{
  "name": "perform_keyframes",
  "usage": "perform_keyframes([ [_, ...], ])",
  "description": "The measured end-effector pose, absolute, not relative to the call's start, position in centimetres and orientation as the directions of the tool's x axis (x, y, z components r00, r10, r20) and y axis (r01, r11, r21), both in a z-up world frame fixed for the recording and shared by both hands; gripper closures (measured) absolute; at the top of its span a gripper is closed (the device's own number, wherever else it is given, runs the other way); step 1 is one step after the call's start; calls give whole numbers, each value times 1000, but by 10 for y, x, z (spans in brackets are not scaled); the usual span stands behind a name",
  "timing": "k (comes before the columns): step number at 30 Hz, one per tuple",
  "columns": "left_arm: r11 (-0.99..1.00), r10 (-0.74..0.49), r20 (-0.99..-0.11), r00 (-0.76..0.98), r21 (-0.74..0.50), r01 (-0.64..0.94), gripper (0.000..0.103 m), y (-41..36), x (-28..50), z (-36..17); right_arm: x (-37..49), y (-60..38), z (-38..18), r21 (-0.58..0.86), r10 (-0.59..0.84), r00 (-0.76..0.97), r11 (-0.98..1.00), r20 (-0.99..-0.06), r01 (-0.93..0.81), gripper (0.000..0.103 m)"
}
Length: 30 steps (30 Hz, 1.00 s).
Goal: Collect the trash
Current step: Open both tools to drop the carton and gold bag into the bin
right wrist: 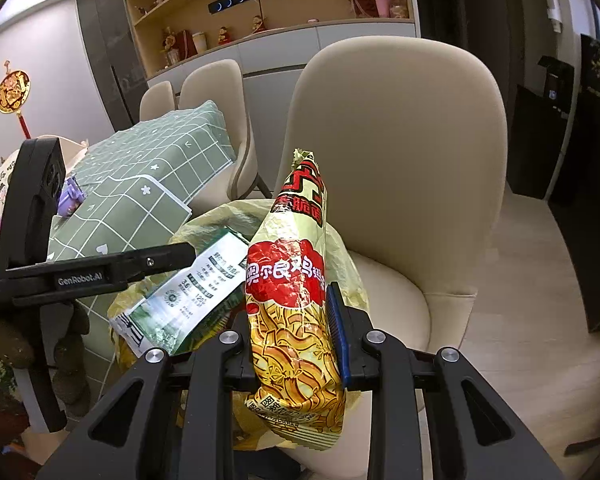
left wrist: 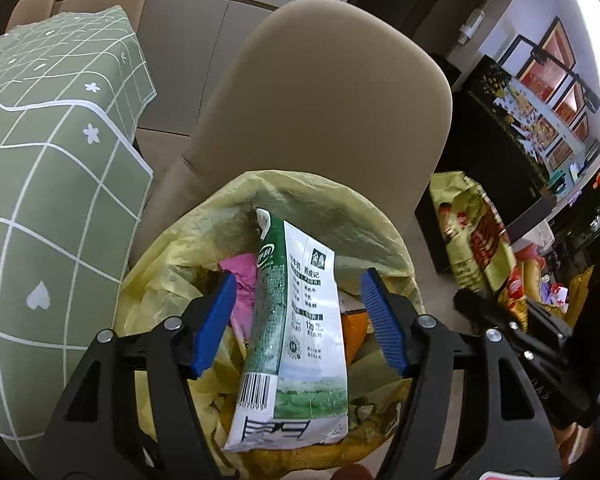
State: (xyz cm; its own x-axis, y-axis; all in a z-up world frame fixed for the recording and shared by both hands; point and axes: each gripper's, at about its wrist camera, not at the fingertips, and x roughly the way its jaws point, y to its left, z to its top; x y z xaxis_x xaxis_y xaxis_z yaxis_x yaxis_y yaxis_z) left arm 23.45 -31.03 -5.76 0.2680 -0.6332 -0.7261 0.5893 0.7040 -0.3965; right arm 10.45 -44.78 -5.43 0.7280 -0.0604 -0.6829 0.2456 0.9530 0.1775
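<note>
"GenRobot.AI" is read on the left hand-held gripper [left wrist: 298, 320], spread around a carton [left wrist: 296, 336]; a snack bag [right wrist: 296, 308] is clamped by the right hand-held gripper [right wrist: 300, 344].

This is a lived-in home, its dining corner. Cream upholstered dining chairs [right wrist: 396, 168] stand around a desk under a green grid-patterned tablecloth [right wrist: 156, 184]. Behind them, open wooden wall shelves [right wrist: 228, 12] hold figurines, cups and jars above pale cabinets [right wrist: 284, 52]. A red-and-gold lucky charm [right wrist: 13, 92] hangs on the lilac wall, and framed pictures [left wrist: 556, 64] line another wall.
</note>
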Motion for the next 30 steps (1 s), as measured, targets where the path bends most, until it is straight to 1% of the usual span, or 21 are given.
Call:
perform_keyframes([
  [3, 717, -637, -714, 293, -408, 565, 42, -296, 235, -47, 111, -442, -59, 186, -35, 724, 957, -688, 222, 78],
  [7, 751, -606, -705, 369, -355, 556, 42, -273, 226, -24, 126, -422, -65, 200, 16, 720, 965, -694, 171, 78],
  [14, 771, -589, -694, 414, -328, 546, 42, -229, 205, -6, 158, -374, -63, 190, 91, 723, 980, -685, 56, 78],
  [15, 771, -590, -694, 413, -332, 543, 41, -223, 204, -6, 164, -369, -66, 192, 105, 709, 980, -697, 43, 78],
  [17, 776, -589, -696, 411, -345, 528, 42, -211, 202, -8, 177, -364, -79, 157, 83, 664, 986, -743, 51, 78],
  [21, 783, -589, -697, 409, -368, 501, 42, -188, 202, -10, 192, -381, -115, 157, 53, 555, 977, -830, 141, 78],
  [24, 787, -587, -693, 418, -368, 496, 41, -179, 200, -10, 193, -397, -131, 185, 63, 508, 963, -859, 195, 78],
  [27, 788, -590, -686, 425, -374, 490, 42, -173, 198, -10, 196, -392, -142, 140, 40, 456, 972, -889, 189, 78],
  [30, 788, -593, -681, 429, -381, 484, 41, -167, 197, -10, 196, -386, -145, 107, 11, 451, 976, -893, 189, 78],
])
